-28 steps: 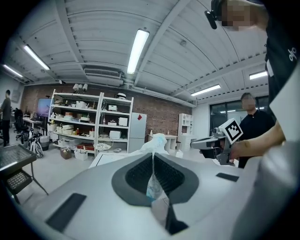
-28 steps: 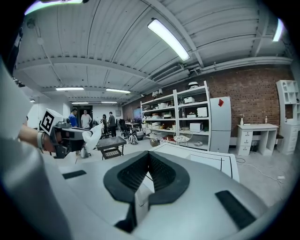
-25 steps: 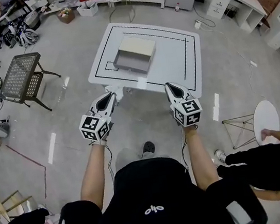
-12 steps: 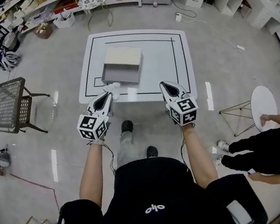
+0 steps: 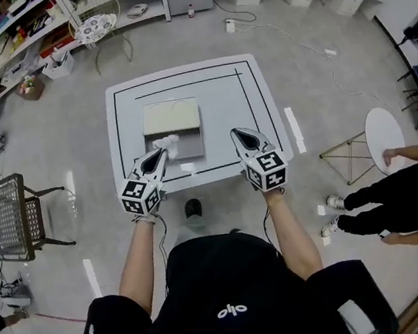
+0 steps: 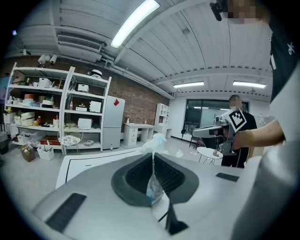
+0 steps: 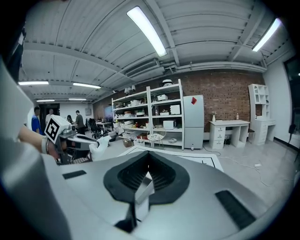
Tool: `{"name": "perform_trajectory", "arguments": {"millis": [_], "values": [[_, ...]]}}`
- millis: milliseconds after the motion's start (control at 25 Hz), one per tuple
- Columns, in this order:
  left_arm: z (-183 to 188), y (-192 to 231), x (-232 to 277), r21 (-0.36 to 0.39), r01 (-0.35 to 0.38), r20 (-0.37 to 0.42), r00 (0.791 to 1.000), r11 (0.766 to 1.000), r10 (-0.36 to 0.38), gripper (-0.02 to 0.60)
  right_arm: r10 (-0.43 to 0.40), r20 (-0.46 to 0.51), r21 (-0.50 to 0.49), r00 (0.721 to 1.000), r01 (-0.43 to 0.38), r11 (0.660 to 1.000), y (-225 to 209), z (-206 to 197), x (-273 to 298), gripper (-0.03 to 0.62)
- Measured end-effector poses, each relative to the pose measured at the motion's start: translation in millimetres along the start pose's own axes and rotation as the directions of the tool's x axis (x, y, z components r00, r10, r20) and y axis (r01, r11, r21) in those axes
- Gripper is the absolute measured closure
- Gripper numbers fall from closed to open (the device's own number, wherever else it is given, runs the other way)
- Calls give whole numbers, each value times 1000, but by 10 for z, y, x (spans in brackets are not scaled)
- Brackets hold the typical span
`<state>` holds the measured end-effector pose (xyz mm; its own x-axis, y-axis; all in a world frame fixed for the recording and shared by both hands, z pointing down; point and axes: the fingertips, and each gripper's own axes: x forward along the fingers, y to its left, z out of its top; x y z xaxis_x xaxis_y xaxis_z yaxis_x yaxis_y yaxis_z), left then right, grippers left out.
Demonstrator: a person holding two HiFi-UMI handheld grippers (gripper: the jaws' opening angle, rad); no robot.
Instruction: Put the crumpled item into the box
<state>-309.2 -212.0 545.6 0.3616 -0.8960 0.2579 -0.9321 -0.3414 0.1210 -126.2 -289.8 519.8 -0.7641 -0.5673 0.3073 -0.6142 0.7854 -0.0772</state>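
A white crumpled item [image 5: 165, 143] sticks out of my left gripper [image 5: 160, 154], which is shut on it. In the left gripper view the crumpled item [image 6: 153, 186] is pinched between the dark pads and its top pokes up past the tips. It hangs over the near edge of the box [image 5: 171, 119], a shallow grey box with a beige inside, on the white table [image 5: 225, 94]. My right gripper [image 5: 237, 133] is shut and holds nothing, level with the left one over the table's near part. In the right gripper view its jaws [image 7: 148, 155] meet.
The table carries a black line border. A metal mesh chair [image 5: 13, 219] stands at the left, and a round white side table [image 5: 385, 136] and a wire stand [image 5: 344, 156] at the right. A person [image 5: 402, 207] stands at the right, and shelves line the back wall.
The table has come closer and squarer in the head view. Both grippers have moved from in front of the table to over its near part, the left one still holding the crumpled item.
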Motion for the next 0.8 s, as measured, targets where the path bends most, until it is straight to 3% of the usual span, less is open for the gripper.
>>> {"name": "perform_trajectory", "arguments": {"millis": [360,800], "values": [[-285,284,545,10,157,-87,984,988,-155,566,-102,-49,45,994,105,993,-151,-183,408,585],[-799,405,1000,15,295,-226,932,955,-285,566,-171,-99,92,980,180,979,-195,-499,819,585]]}}
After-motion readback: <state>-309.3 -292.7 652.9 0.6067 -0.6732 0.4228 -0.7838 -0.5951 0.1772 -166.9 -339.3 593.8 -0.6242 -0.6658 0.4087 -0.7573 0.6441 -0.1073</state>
